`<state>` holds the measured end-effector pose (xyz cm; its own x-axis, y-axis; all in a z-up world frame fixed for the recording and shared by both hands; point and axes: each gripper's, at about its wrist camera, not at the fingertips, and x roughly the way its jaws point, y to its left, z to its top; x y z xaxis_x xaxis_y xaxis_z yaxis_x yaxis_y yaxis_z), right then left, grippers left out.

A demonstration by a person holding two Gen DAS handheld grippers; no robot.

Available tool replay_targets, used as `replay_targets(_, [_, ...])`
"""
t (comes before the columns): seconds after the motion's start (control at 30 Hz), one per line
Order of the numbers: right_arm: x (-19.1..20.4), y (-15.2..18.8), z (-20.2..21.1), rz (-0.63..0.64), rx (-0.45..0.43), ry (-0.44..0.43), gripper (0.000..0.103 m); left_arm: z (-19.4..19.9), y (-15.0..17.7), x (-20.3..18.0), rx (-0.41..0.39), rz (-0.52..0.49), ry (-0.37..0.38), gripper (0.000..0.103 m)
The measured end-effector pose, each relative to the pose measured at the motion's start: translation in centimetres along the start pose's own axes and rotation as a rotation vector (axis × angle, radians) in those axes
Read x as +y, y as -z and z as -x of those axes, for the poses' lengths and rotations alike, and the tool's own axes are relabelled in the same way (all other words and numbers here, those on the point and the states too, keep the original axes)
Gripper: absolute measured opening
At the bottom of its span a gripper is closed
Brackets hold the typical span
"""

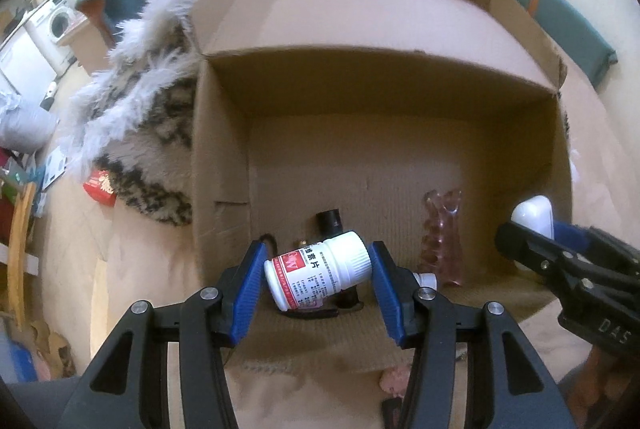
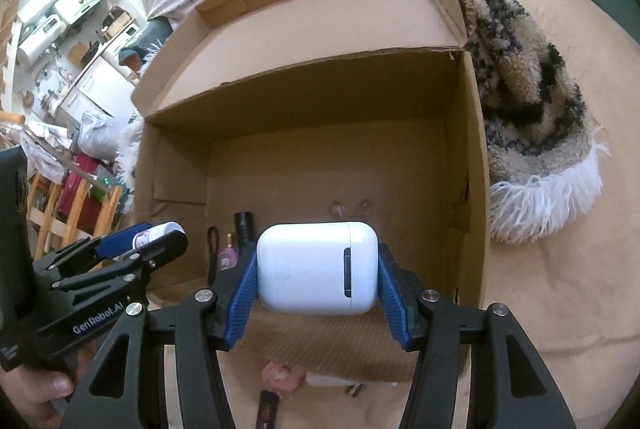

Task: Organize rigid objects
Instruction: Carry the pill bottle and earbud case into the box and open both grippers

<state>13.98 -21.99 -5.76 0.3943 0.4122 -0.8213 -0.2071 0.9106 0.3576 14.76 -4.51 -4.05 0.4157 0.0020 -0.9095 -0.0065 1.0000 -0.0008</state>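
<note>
"GenRobot.AI" — on the left gripper (image 2: 154, 243); "DAS" — on the right gripper (image 1: 532, 241).

Both wrist views look closely, side by side, down into the same open cardboard box (image 1: 224, 157).

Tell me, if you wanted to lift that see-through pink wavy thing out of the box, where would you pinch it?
Probably across its narrow middle, coming straight down from above. The pink wavy thing lies lengthwise on the floor of the cardboard box, with open floor on both long sides for the fingers. Its ridges should keep it from slipping. The ends look wider and less even.
</note>
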Motion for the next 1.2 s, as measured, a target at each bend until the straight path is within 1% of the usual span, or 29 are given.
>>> replay_targets(0.1, [-0.2,-0.3,-0.6,0.004,0.002,0.007,0.059,-1.1,-0.2,-0.5,0.012,-0.016,-0.005,0.048])
replay_targets(0.3, [-1.0,0.2,-1.8,-0.022,0.021,0.005,0.059,-3.1,0.0,-1.2,0.042,-0.045,-0.02,0.048])
replay_targets(0.47, [-0.6,0.3,-2.0,0.004,0.015,0.029,0.059,-4.6,0.0,-1.4,0.059,-0.053,-0.037,0.048])
replay_targets(0.53, [-0.4,0.3,-2.1,0.012,0.014,0.038,0.059,-4.9,0.0,-1.7,0.06,-0.069,-0.04,0.049])
replay_targets(0.7, [-0.1,0.2,-2.2,0.023,0.01,0.048,0.059,-5.5,-0.1,-2.0,0.068,-0.074,-0.044,0.049])
replay_targets(0.87, [-0.3,0.1,-2.0,0.011,-0.002,0.033,0.059,-6.3,0.1,-2.6,0.081,-0.072,-0.041,0.049])
replay_targets(0.97, [-0.6,-0.1,-1.6,-0.012,-0.031,0.014,0.059,-6.7,0.4,-2.9,0.091,-0.066,-0.046,0.049])
replay_targets(1.0, [-0.8,-0.2,-1.4,-0.023,-0.04,0.001,0.062,-6.8,0.5,-2.9,0.097,-0.066,-0.043,0.049])
replay_targets(1.03, [-0.9,-0.2,-1.2,-0.031,-0.05,-0.007,0.067,-6.9,0.5,-3.0,0.106,-0.065,-0.037,0.054])
replay_targets(1.07, [-1.0,-0.3,-0.9,-0.04,-0.065,-0.013,0.07,-6.9,0.6,-3.0,0.111,-0.064,-0.031,0.061])
replay_targets(1.1, [-1.0,-0.4,-0.6,-0.047,-0.074,-0.017,0.076,-6.8,0.7,-3.1,0.112,-0.064,-0.021,0.063])
replay_targets(1.13, [-1.1,-0.5,-0.4,-0.053,-0.082,-0.023,0.08,-6.8,0.7,-3.3,0.111,-0.066,-0.023,0.068])
replay_targets(1.17, [-1.2,-0.5,-0.2,-0.058,-0.088,-0.032,0.08,-6.7,0.9,-3.3,0.11,-0.067,-0.029,0.071])
replay_targets(1.2, [-1.3,-0.6,-0.1,-0.063,-0.092,-0.035,0.08,-6.6,0.9,-3.5,0.108,-0.067,-0.032,0.072])
